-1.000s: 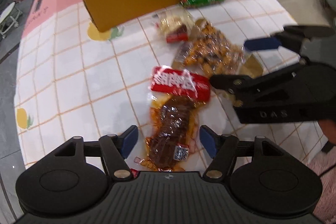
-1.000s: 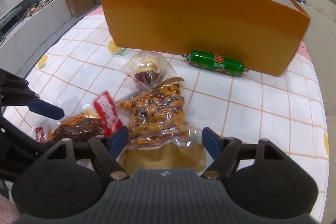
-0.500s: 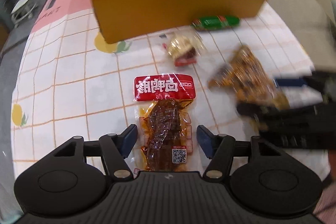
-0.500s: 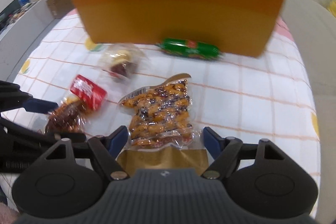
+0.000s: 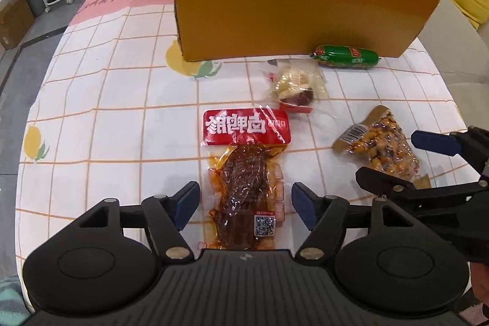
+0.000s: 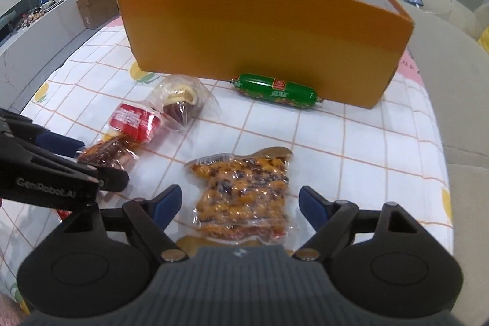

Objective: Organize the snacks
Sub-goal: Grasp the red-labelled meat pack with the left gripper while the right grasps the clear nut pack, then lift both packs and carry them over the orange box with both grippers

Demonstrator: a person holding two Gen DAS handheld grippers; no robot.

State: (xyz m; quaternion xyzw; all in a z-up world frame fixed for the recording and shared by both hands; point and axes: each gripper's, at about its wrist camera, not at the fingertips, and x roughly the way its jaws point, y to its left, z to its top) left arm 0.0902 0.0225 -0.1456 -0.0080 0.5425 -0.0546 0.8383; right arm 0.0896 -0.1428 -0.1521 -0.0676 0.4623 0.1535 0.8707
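Checked tablecloth on the desk (image 5: 122, 100), big orange box (image 5: 290, 8) at the far side, snacks scattered in front of it. Left gripper (image 5: 244, 203) is spread wide around the near end of the red-label meat pack (image 5: 244, 173), not pinching yet; right gripper (image 6: 238, 208) is released too, straddling the nut-mix bag (image 6: 241, 188). Both packs are flat and slippery (vacuum film), so I'd go low, clamp across the thick middle rather than the seam edge, then lift clear over the box wall. Green sausage (image 6: 276, 90) and the clear pastry bag (image 6: 180, 100) wait near the box.
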